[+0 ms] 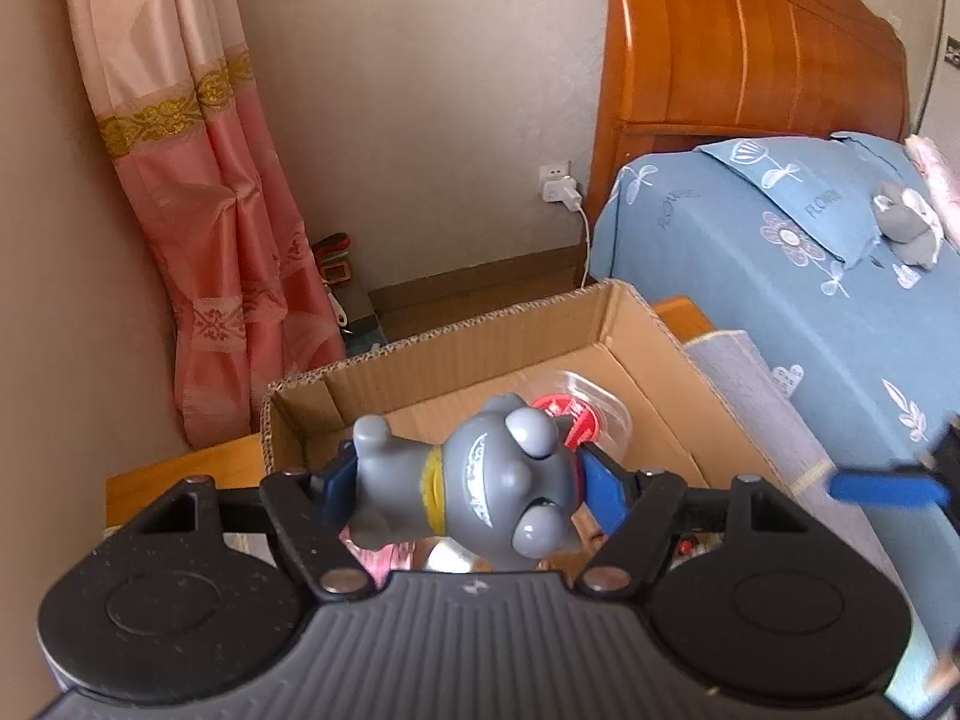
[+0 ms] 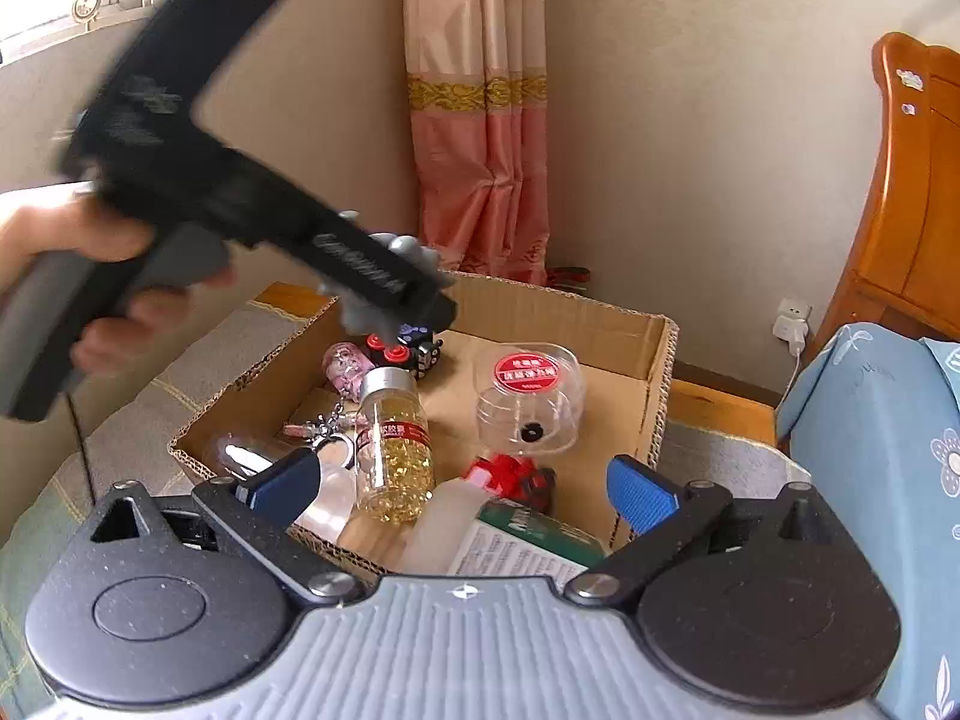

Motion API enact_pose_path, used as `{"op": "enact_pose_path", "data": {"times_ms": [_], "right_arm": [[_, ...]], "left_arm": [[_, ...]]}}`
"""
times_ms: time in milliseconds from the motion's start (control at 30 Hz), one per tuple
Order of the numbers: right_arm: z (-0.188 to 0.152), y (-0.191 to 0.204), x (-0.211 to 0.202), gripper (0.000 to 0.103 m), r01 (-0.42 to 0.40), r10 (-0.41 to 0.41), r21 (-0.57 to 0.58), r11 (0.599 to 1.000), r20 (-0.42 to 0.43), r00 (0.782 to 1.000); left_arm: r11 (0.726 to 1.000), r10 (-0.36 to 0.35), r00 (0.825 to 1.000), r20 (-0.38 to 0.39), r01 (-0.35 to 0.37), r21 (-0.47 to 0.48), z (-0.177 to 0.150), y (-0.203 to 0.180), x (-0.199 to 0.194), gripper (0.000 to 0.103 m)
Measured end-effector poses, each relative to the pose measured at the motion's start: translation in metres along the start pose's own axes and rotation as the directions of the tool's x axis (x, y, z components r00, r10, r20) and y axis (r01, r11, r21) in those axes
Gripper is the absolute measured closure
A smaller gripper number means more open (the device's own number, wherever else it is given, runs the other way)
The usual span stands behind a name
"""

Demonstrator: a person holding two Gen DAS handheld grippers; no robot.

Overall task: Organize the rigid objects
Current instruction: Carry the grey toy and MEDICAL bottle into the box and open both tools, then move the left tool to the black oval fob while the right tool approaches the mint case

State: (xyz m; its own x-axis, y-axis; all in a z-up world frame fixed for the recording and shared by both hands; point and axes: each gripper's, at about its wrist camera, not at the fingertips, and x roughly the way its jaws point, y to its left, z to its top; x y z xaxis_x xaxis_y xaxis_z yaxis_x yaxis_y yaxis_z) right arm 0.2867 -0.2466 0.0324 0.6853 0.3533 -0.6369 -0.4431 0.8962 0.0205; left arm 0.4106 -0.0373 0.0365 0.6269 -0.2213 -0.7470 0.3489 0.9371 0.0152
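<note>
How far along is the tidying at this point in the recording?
Well along: the cardboard box already holds a capsule bottle, a clear red-labelled container and more. In hand: the left gripper is shut on a grey toy figurine above the box. The right gripper is open, holding nothing. Left: dropping the figurine in.

I am holding the left gripper (image 1: pixel 474 480) tilted downward, its blue pads (image 1: pixel 603 483) pressing in from both sides on the toy (image 1: pixel 480 480) (the figure is lying sideways between them). In the right wrist view, my left hand (image 2: pixel 90 276) is wrapping around the grey handle, fingers curled under it, and the whole unit is showing blurred. I am keeping the right gripper (image 2: pixel 462 492) level and lower, its two blue fingers (image 2: pixel 642 495) spread wide apart, gripping nothing.
</note>
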Motion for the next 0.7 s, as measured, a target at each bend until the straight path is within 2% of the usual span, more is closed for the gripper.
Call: {"op": "enact_pose_path", "data": {"times_ms": [33, 133, 300, 700], "right_arm": [[-0.002, -0.001, -0.002, 0.000, 0.000, 0.000, 0.002, 1.000, -0.002, 1.000], [-0.007, -0.002, -0.007, 0.000, 0.005, -0.005, 0.004, 1.000, -0.005, 1.000], [-0.014, 0.001, -0.017, 0.000, -0.005, 0.005, 0.004, 1.000, 0.000, 1.000], [-0.039, 0.028, -0.035, 0.000, -0.001, 0.001, -0.007, 1.000, -0.024, 1.000]], "left_arm": [[1.000, 0.006, 1.000, 0.006, -0.006, -0.001, 0.001, 0.000, 0.004, 0.028], [0.999, 0.034, 0.999, 0.004, -0.034, 0.002, 0.003, -0.003, 0.014, 0.011], [0.999, 0.049, 0.999, -0.011, -0.049, 0.010, -0.004, -0.003, 0.009, 0.011], [0.999, 0.020, 1.000, 0.011, -0.020, 0.028, -0.037, -0.007, -0.056, 0.008]]}}
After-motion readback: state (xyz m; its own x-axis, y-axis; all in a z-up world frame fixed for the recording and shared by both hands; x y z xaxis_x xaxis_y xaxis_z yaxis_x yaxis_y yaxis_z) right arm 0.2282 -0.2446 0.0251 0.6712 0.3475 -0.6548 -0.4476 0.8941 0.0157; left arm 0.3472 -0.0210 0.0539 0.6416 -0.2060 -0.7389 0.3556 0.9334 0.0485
